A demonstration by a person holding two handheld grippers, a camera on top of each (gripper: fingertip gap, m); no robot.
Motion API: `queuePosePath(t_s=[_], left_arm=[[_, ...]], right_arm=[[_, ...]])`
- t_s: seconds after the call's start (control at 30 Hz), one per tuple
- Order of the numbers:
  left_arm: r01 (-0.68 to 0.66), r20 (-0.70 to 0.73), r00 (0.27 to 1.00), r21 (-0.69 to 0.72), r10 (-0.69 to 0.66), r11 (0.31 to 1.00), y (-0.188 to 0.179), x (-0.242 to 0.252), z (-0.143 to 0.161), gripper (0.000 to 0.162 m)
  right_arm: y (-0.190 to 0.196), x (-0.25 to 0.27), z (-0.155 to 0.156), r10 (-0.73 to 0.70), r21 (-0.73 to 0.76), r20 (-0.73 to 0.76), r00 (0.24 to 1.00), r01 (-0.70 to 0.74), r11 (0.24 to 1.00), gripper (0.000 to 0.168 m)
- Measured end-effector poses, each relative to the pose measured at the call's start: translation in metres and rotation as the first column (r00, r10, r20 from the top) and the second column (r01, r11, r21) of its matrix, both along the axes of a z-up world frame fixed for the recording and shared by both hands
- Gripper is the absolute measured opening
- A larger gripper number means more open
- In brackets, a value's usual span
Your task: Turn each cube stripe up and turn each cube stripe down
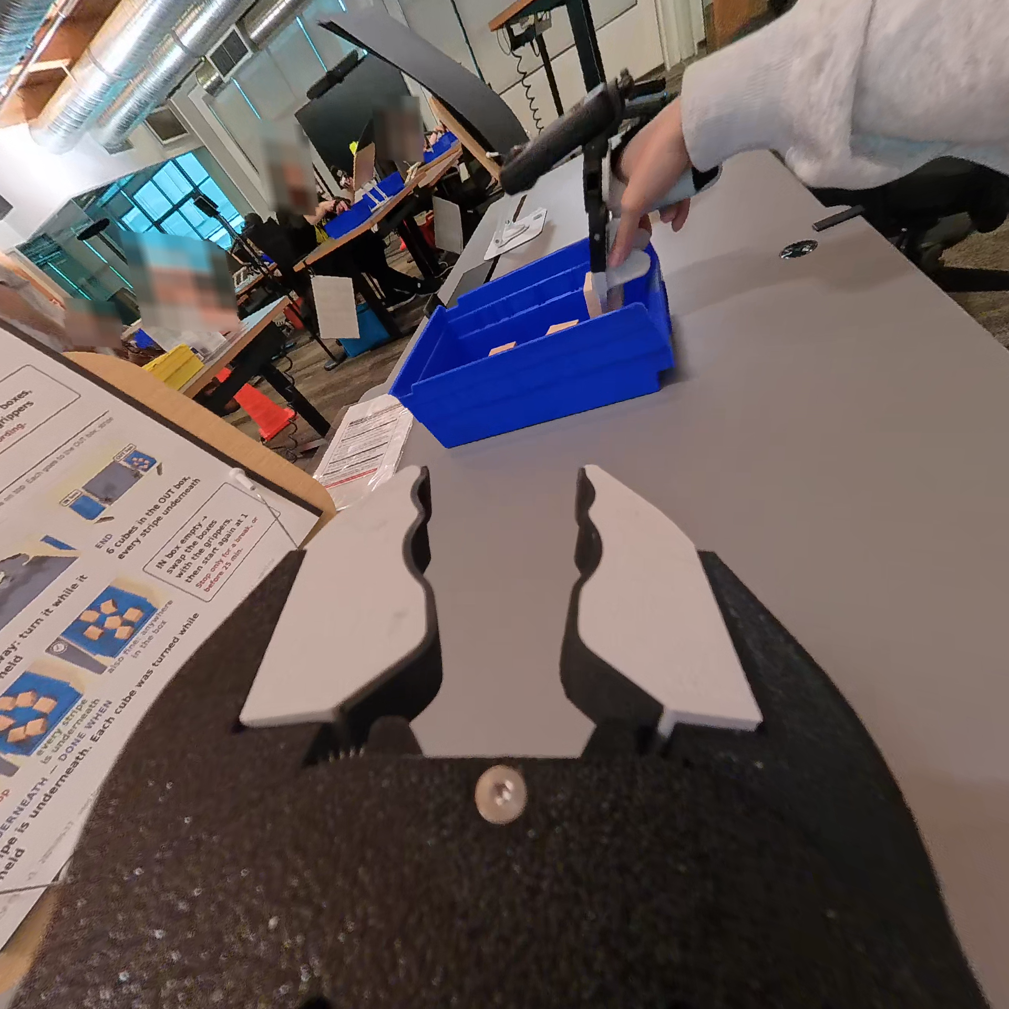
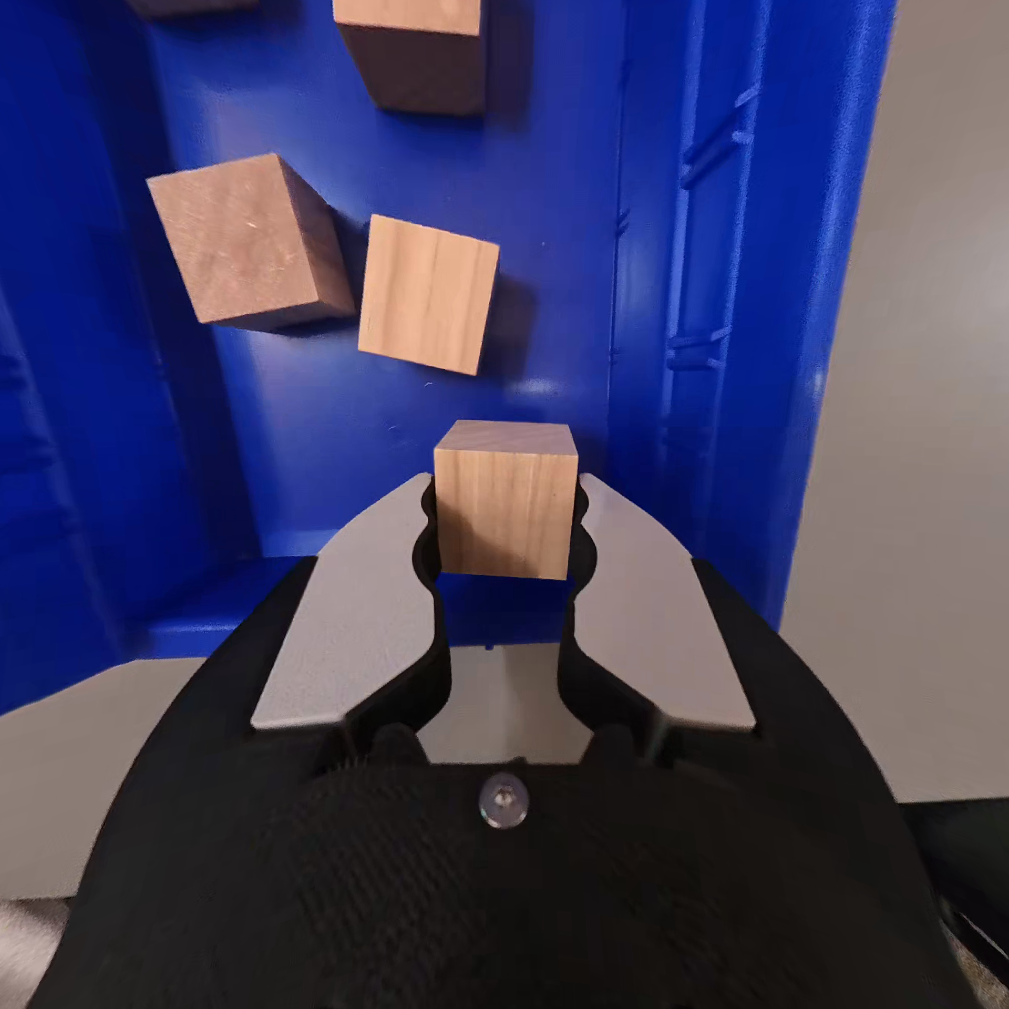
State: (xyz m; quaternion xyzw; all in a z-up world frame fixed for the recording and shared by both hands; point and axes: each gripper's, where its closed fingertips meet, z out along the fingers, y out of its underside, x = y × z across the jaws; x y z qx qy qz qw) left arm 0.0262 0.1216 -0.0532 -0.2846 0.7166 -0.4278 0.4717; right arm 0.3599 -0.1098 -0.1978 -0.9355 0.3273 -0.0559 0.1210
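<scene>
Jaws first: my right gripper [image 2: 505, 480] has them closed on a pale wooden cube [image 2: 505, 513], pinching its left and right faces near the tips, at centre frame in the right wrist view. That held cube hangs above the floor of the blue bin [image 2: 306, 464], close to the bin's right wall, and I see no stripe on the faces turned to me. 3 more cubes lie on the bin floor: a light cube [image 2: 426, 295] just above the held one in the frame, a darker cube [image 2: 248, 243] beside it at left with their near corners almost touching, and another cube [image 2: 415, 54] cut by the top edge. A sliver of a further dark block peeks in at the upper left corner.

My left gripper [image 1: 502, 480] holds nothing; its jaws stand wide apart over the bare grey worktop [image 1: 791, 491], in the lower half of the left wrist view. From there the same bin sits in the upper middle of the frame, with my right hand [image 1: 650, 180] and its gripper reaching down into the bin's far right end. An instruction sheet [image 1: 109, 600] leans at the left edge, and a plastic-sleeved paper [image 1: 366, 437] lies just left of the bin.
</scene>
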Motion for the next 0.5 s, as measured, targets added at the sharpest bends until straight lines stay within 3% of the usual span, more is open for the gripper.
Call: queuePosePath(t_s=[0.23,0.5], left_arm=[[-0.006,0.005,1.0,-0.014,0.006,1.0,0.004,0.0,0.001,0.049],[-0.015,0.013,1.0,-0.021,0.015,1.0,0.008,-0.002,0.005,0.049]], right_arm=[[0.001,-0.003,-0.025,0.027,-0.034,-0.046,0.999,-0.028,0.999,0.046],[0.006,-0.003,-0.028,0.038,-0.038,-0.058,0.998,-0.04,0.998,0.046]])
